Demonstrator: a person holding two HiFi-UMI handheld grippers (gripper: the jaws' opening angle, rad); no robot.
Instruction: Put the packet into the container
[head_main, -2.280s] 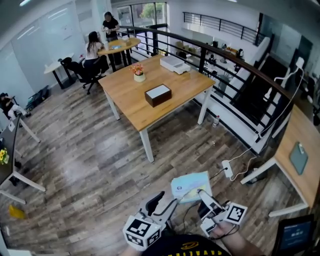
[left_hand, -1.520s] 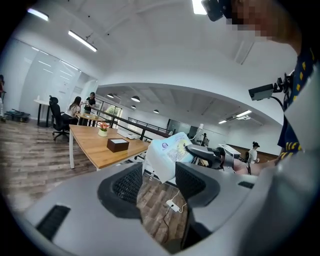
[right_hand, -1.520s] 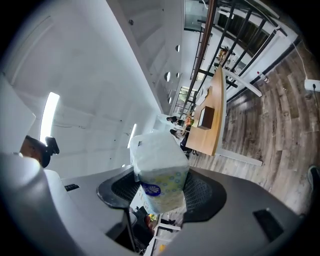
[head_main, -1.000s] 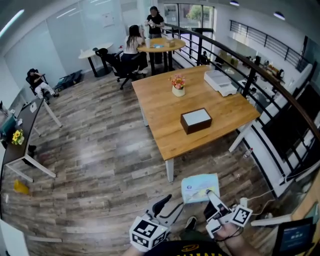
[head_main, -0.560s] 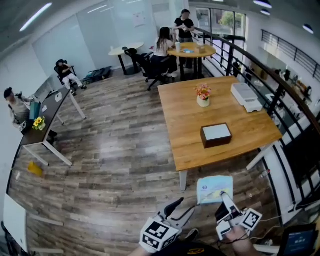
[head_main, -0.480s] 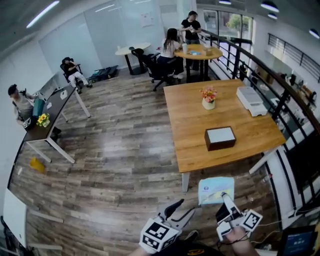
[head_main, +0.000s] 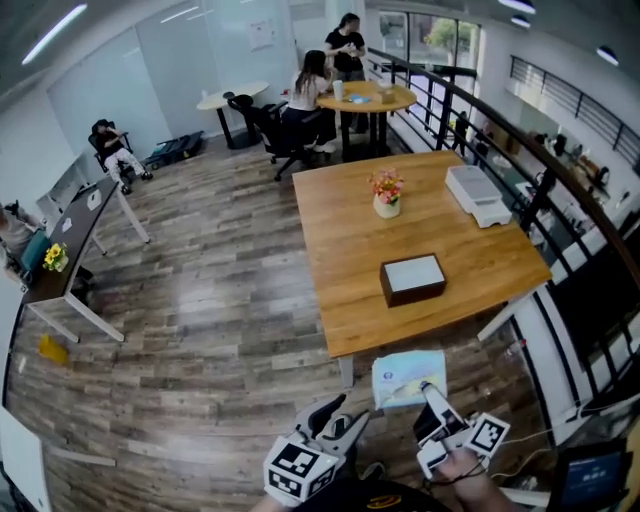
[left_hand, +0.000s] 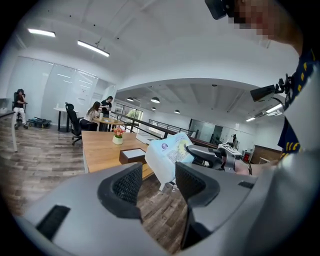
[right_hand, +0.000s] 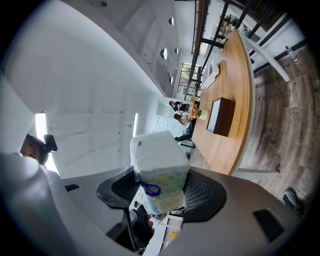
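A pale blue and white tissue packet (head_main: 405, 376) hangs above the wood floor, just short of the table's near edge. My right gripper (head_main: 429, 402) is shut on it; in the right gripper view the packet (right_hand: 158, 167) fills the gap between both pads. The container (head_main: 412, 278), a dark brown box with a white inside, stands on the wooden table (head_main: 340, 250) ahead; it also shows in both gripper views as the container (right_hand: 222, 116) and the container (left_hand: 133, 155). My left gripper (head_main: 341, 416) is open and holds nothing, left of the packet (left_hand: 172, 151).
A flower pot (head_main: 386, 197) and a white box (head_main: 477, 195) also stand on the table. A black railing (head_main: 560, 190) runs along the right. People sit at a round table (head_main: 375, 97) at the back. Desks (head_main: 75, 230) line the left wall.
The head view has swung, so the table now lies more to the left. The packet stays in my right gripper's grip and the left gripper stays open.
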